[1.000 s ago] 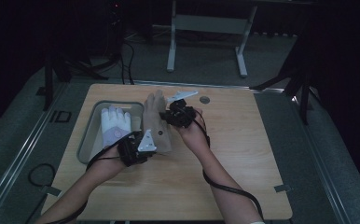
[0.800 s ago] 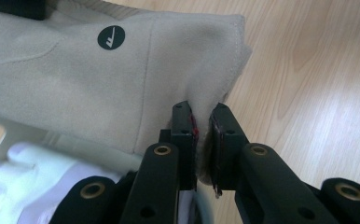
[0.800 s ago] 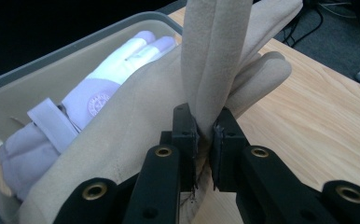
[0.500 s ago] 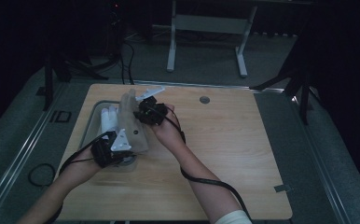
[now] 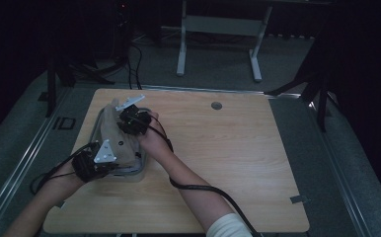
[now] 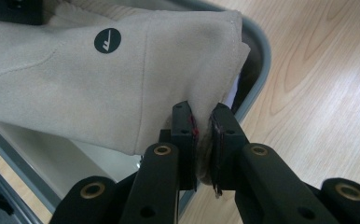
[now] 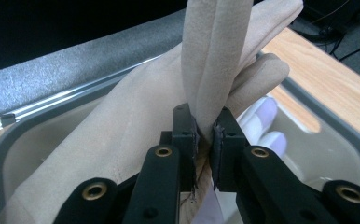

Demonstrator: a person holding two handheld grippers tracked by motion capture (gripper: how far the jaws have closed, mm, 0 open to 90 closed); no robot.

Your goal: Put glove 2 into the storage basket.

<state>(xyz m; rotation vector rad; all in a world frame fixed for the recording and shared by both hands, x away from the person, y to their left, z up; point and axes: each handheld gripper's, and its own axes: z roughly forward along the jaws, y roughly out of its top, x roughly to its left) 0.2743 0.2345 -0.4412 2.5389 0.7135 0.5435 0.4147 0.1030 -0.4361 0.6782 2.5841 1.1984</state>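
Observation:
A beige suede glove (image 5: 119, 140) is stretched over a grey tray (image 5: 141, 168) at the table's left side. My left gripper (image 5: 110, 165) is shut on the glove's cuff edge (image 6: 206, 112); a round dark logo (image 6: 107, 40) shows on the glove. My right gripper (image 5: 122, 121) is shut on the glove's finger end, and the beige fingers (image 7: 215, 70) rise from between its jaws (image 7: 205, 135). Under the beige glove in the tray lies a white glove (image 7: 262, 123).
The tray's rim (image 6: 257, 60) lies close to the table's left edge. The wooden table (image 5: 238, 153) has a round grommet (image 5: 216, 105) near its far edge. A grey strip and floor run along the left beyond the table (image 7: 52, 70).
Both hands have carried the beige glove leftward, from beside the tray to over it. Both grips have stayed as they were.

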